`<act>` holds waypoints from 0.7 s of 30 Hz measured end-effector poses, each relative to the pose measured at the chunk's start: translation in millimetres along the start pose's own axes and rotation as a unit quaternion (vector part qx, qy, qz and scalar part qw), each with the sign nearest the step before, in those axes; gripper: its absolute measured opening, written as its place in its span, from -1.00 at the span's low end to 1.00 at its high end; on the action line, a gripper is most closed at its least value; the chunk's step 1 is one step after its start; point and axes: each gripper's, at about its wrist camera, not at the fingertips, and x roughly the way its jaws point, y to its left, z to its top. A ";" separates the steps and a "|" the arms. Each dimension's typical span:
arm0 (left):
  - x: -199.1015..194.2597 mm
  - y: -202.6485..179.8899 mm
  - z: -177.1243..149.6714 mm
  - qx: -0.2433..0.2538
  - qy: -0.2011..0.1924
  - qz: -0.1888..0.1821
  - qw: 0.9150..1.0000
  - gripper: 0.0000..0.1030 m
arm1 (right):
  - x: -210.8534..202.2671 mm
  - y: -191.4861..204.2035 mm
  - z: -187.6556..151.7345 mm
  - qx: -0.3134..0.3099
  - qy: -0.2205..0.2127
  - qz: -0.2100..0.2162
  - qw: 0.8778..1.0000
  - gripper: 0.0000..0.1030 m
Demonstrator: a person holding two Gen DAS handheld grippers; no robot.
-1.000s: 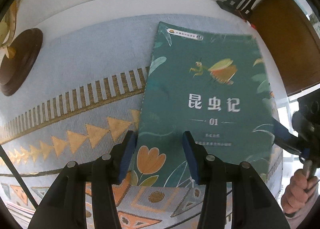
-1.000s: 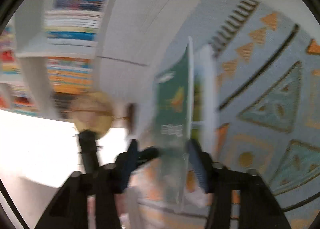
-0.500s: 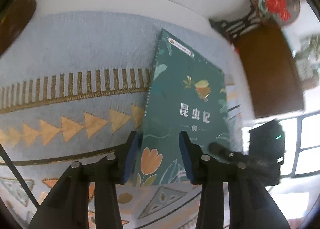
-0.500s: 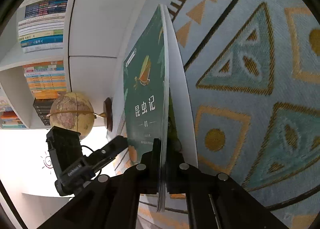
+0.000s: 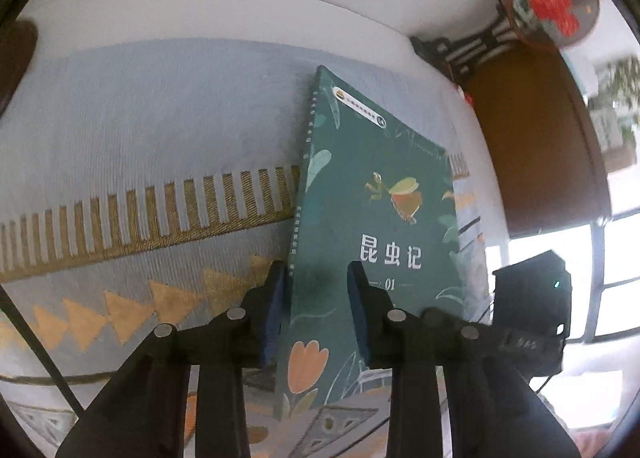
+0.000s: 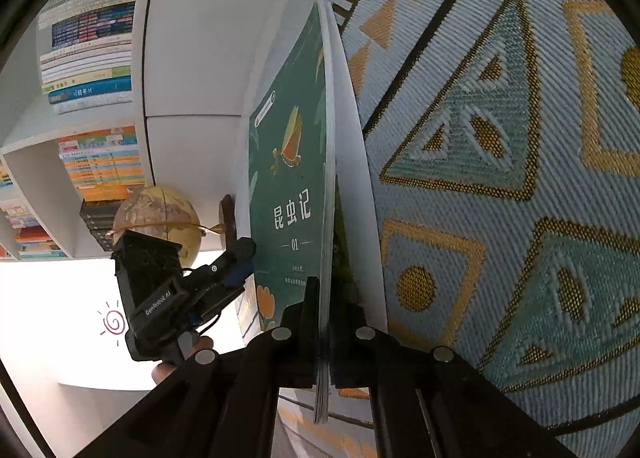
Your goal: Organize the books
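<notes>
We have the green book (image 6: 290, 194) pinched by its open edge in our right claw (image 6: 325, 332), whose jaws are clamped tight on the cover and page block, so the book tilts up off the patterned cloth (image 6: 500, 138) covering the counter. Some white pages hang loose behind the cover, apart from the rest.

We judge it a thin, light paperback: floppy rather than stiff, likely to sag or fan open if held by one corner, with a smooth cover that could slip. The firmer hold looks to be the spine side, the long edge nearest our left claw (image 5: 316, 312).

That left claw points steeply down at the book's (image 5: 372, 242) lower spine corner. Its jaws have just been closing and now stand narrow, one blue pad (image 5: 273, 314) outside the spine on the cloth (image 5: 140, 130), the other over the cover; they do not press on the book yet. In the right wrist view, a hand (image 6: 176, 354) grips its handle below the globe (image 6: 158, 214).

Our right claw points shallowly downward, rolled so the book stands nearly on edge. The bookshelf (image 6: 92, 70) waits beyond.
</notes>
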 end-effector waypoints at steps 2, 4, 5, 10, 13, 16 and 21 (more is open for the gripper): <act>-0.9 -12.7 -1.1 0.037 -0.001 0.031 0.999 -0.50 | -1.9 -1.9 -0.7 0.000 -0.002 0.000 1.000 -1.00; -4.1 -20.8 -1.7 0.058 -0.004 0.040 0.997 -0.50 | -1.5 -0.8 -1.6 -0.001 -0.003 -0.001 1.000 -1.00; -6.0 -18.6 1.3 0.046 -0.006 0.021 0.999 -0.50 | -1.9 -1.1 -1.9 0.000 -0.004 0.000 1.000 -1.00; 3.8 -10.0 5.1 0.013 0.004 -0.018 1.000 -0.50 | -1.5 -1.7 -2.4 0.000 -0.004 0.001 1.000 -1.00; 6.5 -23.2 1.9 0.058 -0.002 0.040 0.998 -0.68 | -1.1 -2.5 -1.9 0.000 -0.004 0.000 1.000 -1.00; -0.3 -33.1 -1.2 0.087 -0.016 0.055 0.995 -0.78 | -0.9 2.0 -2.5 -0.002 -0.008 -0.015 1.000 -1.00; -12.8 -50.7 -8.2 0.115 -0.033 0.046 0.992 -0.80 | -3.5 29.8 -7.9 -0.065 -0.014 -0.064 0.996 -0.93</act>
